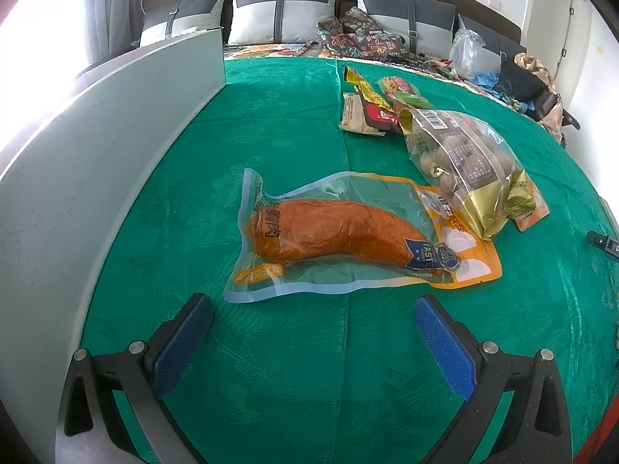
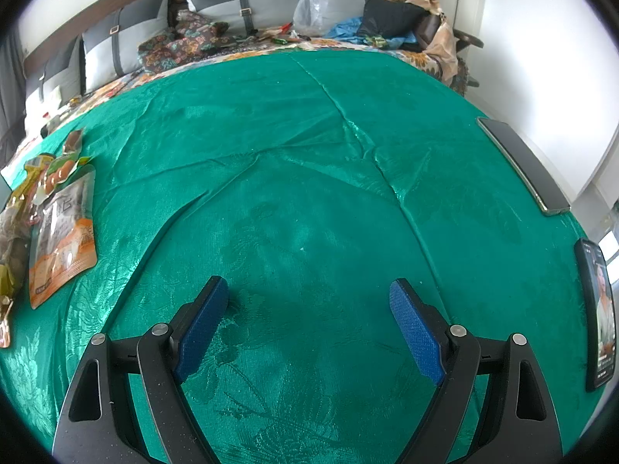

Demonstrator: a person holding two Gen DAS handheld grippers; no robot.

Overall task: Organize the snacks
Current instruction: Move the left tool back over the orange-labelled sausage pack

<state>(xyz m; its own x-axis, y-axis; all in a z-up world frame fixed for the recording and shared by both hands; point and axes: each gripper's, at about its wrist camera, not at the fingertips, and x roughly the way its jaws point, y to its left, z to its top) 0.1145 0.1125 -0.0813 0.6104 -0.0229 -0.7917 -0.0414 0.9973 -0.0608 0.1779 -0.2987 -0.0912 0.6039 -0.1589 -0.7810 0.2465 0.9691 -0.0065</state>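
In the left wrist view a vacuum pack of orange-brown chicken breast [image 1: 348, 234] lies flat on the green cloth [image 1: 278, 147], just ahead of my open, empty left gripper [image 1: 313, 309]. Behind it to the right lie a clear bag of round brown snacks [image 1: 464, 158] and a small heap of packets [image 1: 371, 108]. In the right wrist view my right gripper [image 2: 307, 294] is open and empty over bare green cloth [image 2: 309, 154]. The same snacks show at the far left there, with an orange pouch [image 2: 64, 239] in front.
A white box wall [image 1: 96, 162] stands along the left of the left wrist view. Two phones [image 2: 522, 166] [image 2: 597, 309] lie at the cloth's right edge. Grey pillows [image 2: 247, 4], a plastic bag [image 2: 313, 4] and clothes fill the back.
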